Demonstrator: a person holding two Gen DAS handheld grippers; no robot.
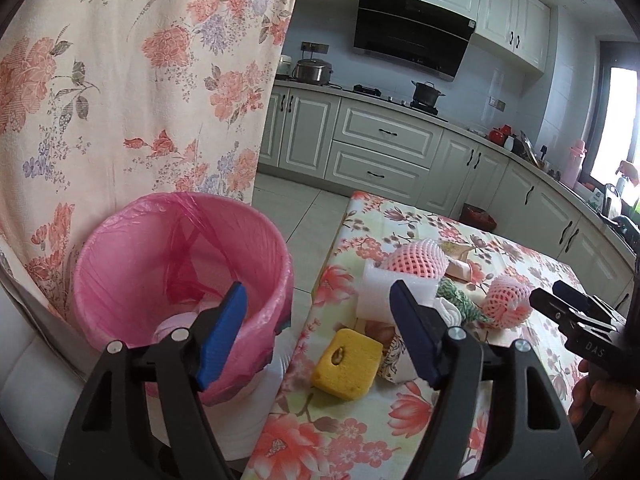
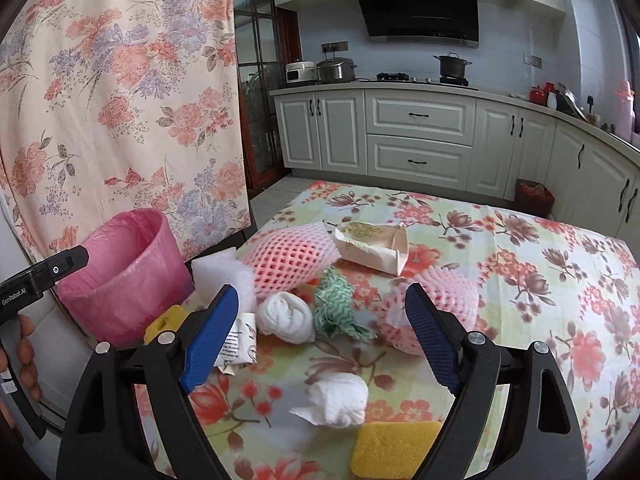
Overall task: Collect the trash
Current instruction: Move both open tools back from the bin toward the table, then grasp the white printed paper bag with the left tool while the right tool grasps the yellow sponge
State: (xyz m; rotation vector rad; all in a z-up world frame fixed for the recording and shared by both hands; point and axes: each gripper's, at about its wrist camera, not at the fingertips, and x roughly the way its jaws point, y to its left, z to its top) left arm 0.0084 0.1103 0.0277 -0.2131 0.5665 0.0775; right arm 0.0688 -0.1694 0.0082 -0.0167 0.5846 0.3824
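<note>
A bin with a pink liner (image 1: 180,272) stands left of the floral-cloth table (image 1: 532,264); it also shows in the right wrist view (image 2: 124,276). My left gripper (image 1: 316,336) is open and empty, its left finger over the bin's rim, its right finger over the table edge by a yellow sponge (image 1: 348,364). My right gripper (image 2: 320,344) is open and empty above a pile of trash: white tissue wads (image 2: 286,316) (image 2: 340,398), pink foam nets (image 2: 288,260) (image 2: 440,304), a green-white wrapper (image 2: 336,308), a crumpled paper cup (image 2: 376,248), white foam (image 2: 224,272), a second sponge (image 2: 396,448).
A floral curtain (image 1: 132,80) hangs behind the bin. Kitchen cabinets (image 2: 420,136) and a counter with pots run along the back. A small dark-red bin (image 2: 534,196) stands on the floor past the table. The right gripper's body (image 1: 580,320) shows in the left wrist view.
</note>
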